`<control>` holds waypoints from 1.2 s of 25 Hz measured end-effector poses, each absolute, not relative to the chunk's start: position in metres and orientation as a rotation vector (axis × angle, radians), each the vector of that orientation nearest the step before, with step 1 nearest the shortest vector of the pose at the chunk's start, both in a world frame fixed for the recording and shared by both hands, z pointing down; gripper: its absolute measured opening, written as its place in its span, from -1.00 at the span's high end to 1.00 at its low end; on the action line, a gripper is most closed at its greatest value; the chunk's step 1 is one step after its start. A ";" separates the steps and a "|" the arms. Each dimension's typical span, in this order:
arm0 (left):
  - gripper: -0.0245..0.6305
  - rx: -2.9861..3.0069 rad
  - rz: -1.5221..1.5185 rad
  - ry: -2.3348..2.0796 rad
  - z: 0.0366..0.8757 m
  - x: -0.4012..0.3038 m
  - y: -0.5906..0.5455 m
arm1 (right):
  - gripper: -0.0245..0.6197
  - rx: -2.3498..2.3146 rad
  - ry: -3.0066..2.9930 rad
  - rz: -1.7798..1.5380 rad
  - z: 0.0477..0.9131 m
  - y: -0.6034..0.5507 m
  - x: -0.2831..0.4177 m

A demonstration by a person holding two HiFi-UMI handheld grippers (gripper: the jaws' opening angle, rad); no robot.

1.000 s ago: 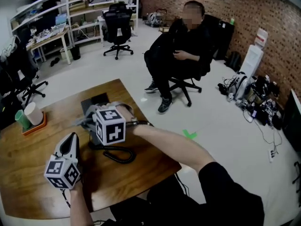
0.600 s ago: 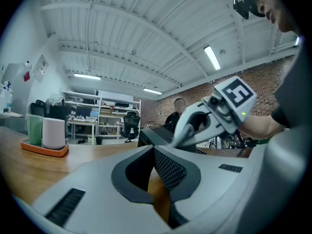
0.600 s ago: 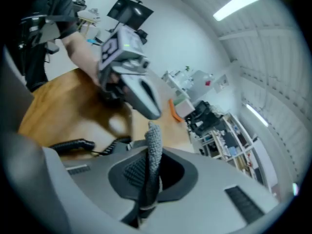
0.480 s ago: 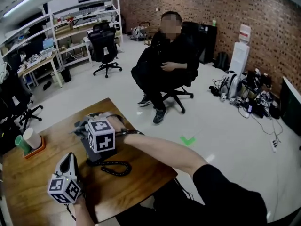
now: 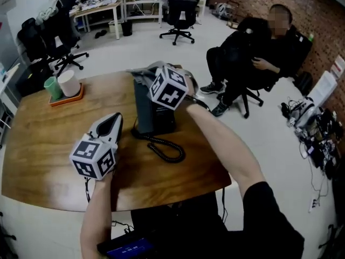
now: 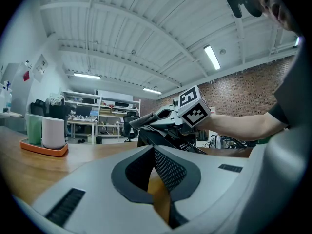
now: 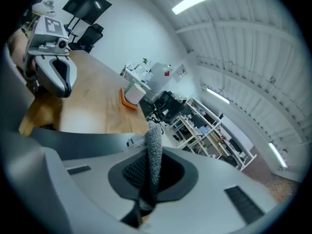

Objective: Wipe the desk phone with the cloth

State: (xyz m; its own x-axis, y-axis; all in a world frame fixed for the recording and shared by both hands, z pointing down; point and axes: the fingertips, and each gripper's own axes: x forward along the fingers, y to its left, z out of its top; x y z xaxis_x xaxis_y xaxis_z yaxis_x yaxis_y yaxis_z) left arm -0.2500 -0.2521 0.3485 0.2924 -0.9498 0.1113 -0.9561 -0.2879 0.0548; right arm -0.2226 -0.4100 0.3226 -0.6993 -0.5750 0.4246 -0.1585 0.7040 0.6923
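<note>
A black desk phone (image 5: 154, 111) stands on the wooden table (image 5: 43, 144), its coiled cord (image 5: 168, 150) trailing toward the near edge. My right gripper (image 5: 153, 73) is shut on a grey cloth (image 5: 141, 72), which lies over the phone's far end. In the right gripper view the cloth (image 7: 154, 145) is pinched between the jaws of the right gripper (image 7: 148, 155). The left gripper (image 5: 115, 117) rests just left of the phone, shut with nothing in it. From the left gripper (image 6: 155, 152), the phone (image 6: 168, 139) and cloth (image 6: 140, 121) lie straight ahead.
Two cups (image 5: 62, 84) stand on an orange tray (image 5: 67, 98) at the table's far left corner. A person (image 5: 259, 53) sits on an office chair beyond the table's right side. More chairs (image 5: 180, 4) and shelves stand farther back.
The head view has swung, so the whole scene sits differently. The right gripper and cloth have slid along the phone to its far end. The left gripper stays beside the phone.
</note>
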 end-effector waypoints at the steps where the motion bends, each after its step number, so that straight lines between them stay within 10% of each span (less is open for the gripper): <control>1: 0.95 2.433 0.085 -1.803 0.349 -0.249 -0.252 | 0.85 0.536 -2.258 -0.849 0.324 -0.406 -0.221; 17: 0.95 2.435 0.092 -1.799 0.347 -0.248 -0.250 | 0.84 -0.129 -2.054 -1.021 0.398 -0.234 -0.163; 30: 0.95 2.428 0.075 -1.797 0.349 -0.251 -0.246 | 0.85 0.580 -2.209 -0.879 0.317 -0.410 -0.218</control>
State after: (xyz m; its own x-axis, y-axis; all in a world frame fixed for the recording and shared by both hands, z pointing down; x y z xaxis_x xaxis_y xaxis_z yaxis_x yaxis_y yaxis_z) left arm -0.2506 -0.2458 0.3488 0.2942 -0.9493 0.1108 -0.9552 -0.2882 0.0667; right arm -0.2177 -0.4098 0.3174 -0.6688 -0.6082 0.4274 -0.1484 0.6726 0.7250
